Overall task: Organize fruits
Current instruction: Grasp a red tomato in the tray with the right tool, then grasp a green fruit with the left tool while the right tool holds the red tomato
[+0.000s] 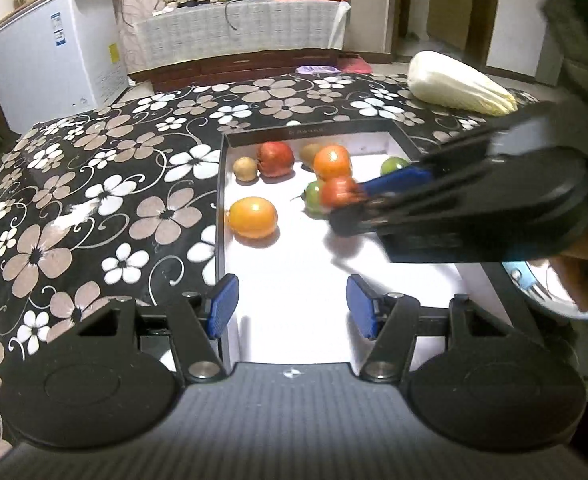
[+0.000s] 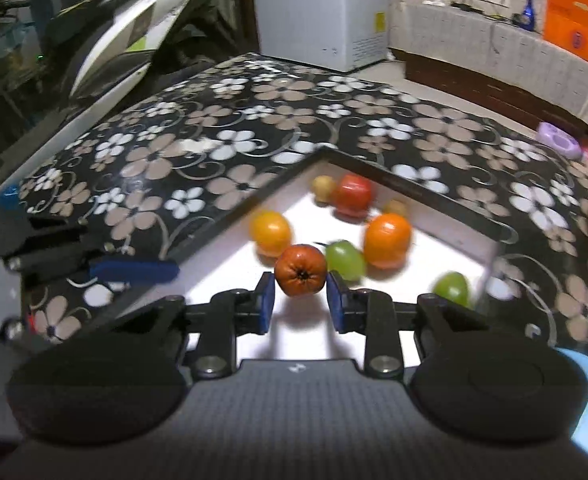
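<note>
Now right gripper (image 2: 300,300) pinches small red fruit (image 2: 300,275) between blue pads, at pad tips only. Risk: round, smooth, dimpled fruit slips out or rolls, grip shallow. Just beyond tips: glossy green fruit (image 2: 346,260), orange (image 2: 387,239), inside shallow white tray (image 2: 406,320). Left gripper (image 1: 291,304) spread, empty, over tray's near end. Slick floral cloth (image 2: 233,120) around.

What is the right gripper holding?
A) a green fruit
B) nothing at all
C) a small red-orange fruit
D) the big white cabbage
C. In the right wrist view the right gripper has its blue pads pressed on both sides of a small red-orange fruit, above the white tray.
</note>
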Tool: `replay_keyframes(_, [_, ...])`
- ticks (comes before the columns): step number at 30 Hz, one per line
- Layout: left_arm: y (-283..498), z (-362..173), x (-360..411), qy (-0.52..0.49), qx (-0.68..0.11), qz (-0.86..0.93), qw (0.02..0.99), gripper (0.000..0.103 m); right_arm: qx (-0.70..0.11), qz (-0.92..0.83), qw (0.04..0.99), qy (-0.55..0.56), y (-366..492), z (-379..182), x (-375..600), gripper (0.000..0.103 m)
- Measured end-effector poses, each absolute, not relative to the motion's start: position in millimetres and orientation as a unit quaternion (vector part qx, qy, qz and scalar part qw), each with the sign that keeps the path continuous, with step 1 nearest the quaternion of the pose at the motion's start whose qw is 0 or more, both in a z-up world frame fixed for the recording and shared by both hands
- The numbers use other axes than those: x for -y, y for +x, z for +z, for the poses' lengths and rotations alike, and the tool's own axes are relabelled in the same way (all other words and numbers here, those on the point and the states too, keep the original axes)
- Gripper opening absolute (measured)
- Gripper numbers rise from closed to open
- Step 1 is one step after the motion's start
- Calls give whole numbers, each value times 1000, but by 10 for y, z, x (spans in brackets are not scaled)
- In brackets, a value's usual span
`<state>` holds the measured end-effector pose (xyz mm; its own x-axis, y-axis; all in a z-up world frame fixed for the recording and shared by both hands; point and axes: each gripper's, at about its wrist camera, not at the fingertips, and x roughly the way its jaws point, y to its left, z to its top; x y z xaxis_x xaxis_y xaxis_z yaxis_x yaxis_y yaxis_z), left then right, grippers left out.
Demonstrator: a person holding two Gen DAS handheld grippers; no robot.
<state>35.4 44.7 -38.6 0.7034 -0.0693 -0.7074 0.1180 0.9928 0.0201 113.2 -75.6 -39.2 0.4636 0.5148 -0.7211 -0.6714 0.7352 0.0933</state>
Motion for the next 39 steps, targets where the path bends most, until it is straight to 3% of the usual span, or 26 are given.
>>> replay_keyframes(10, [729, -378, -360, -5, -377, -50, 925, 65, -374, 296, 876, -67, 1168, -268, 1233, 31])
replay_keyframes(22, [1184, -559, -110, 20, -387, -57, 920, 65, -362, 292, 884, -35, 1124, -145, 1482, 31])
replay_keyframes(25, [1269, -593, -120, 14, -392, -53, 918, 61, -363, 293, 884, -36, 1113, -144, 1498, 31])
replay_keyframes(27, [1295, -608, -109, 15, -394, -52, 918, 48, -363, 294, 884, -35, 1106, -142, 1510, 31])
replay_keyframes(33, [1249, -614, -49, 28, -388, -45, 920, 36, -363, 295, 883, -37, 1079, -141, 1526, 31])
replay_keyframes(39, [1187, -545, -54, 27, -383, -37, 923, 36, -361, 299, 883, -38, 1048, -136, 1525, 31])
